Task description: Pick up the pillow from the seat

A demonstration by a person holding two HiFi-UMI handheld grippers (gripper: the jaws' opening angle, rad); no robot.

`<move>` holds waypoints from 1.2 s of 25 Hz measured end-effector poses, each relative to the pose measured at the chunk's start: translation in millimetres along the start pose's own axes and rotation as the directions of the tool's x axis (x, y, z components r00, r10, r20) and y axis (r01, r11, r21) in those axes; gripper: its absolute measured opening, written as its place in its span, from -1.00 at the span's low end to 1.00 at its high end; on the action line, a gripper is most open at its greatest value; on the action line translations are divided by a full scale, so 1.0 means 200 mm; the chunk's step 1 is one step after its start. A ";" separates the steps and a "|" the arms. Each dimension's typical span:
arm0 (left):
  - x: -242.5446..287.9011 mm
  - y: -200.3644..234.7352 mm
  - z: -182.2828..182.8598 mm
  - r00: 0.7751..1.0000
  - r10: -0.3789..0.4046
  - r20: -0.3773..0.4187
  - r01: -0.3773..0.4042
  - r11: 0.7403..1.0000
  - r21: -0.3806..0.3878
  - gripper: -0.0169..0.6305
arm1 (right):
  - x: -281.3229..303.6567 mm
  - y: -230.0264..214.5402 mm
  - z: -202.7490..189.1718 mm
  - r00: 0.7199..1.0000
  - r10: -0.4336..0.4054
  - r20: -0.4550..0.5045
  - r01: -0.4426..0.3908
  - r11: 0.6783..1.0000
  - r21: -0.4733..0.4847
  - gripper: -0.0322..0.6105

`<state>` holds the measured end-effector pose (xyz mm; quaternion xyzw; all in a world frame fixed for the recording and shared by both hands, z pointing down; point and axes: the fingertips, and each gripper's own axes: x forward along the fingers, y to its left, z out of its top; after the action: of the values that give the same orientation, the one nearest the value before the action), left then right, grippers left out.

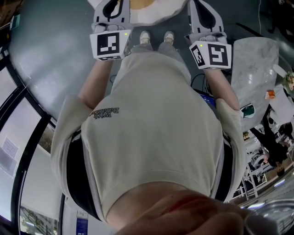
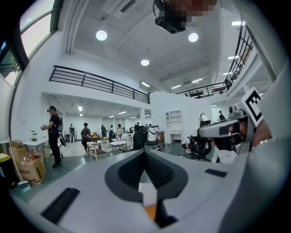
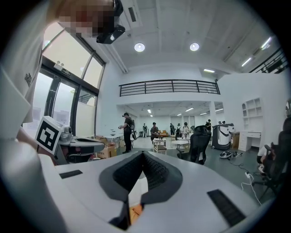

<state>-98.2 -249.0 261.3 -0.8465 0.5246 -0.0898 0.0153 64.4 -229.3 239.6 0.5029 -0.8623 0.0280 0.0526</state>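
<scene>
In the head view a pale, rounded cushion-like thing (image 1: pixel 151 13) lies on the grey floor at the top edge, partly cut off; whether it is the pillow or the seat I cannot tell. My left gripper (image 1: pixel 111 9) and right gripper (image 1: pixel 205 16) are held out in front of the person's torso, on either side of it. Both gripper views look out level across a big hall, and neither shows the pillow. The left gripper (image 2: pixel 144 154) has its jaws together with nothing between them. The right gripper (image 3: pixel 142 155) is likewise shut and empty.
The person's shoes (image 1: pixel 156 36) stand just short of the pale thing. A marble-topped table (image 1: pixel 255 69) is at the right. Further off are several people, small tables, a black office chair (image 3: pixel 199 144), cardboard boxes (image 2: pixel 27 167) and a glass wall (image 3: pixel 59 104).
</scene>
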 end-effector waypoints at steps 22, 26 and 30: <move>0.23 -0.12 -0.14 0.990 0.124 -0.063 -0.124 0.992 -0.010 -0.92 | 0.23 -0.27 -0.22 0.976 0.200 -0.090 -0.203 0.979 -0.028 -0.87; 0.29 -0.07 -0.21 0.988 0.145 -0.058 -0.149 0.986 -0.071 -0.92 | 0.36 -0.30 -0.29 0.970 0.216 -0.109 -0.221 0.975 -0.038 -0.87; 0.38 -0.01 -0.30 0.986 0.160 -0.052 -0.165 0.982 -0.096 -0.92 | 0.50 -0.34 -0.41 0.969 0.214 -0.125 -0.221 0.974 -0.045 -0.86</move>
<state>-73.9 -311.5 331.0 -0.7983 0.5960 -0.0805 -0.0315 80.5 -341.2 331.6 0.4010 -0.9080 0.0385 0.1153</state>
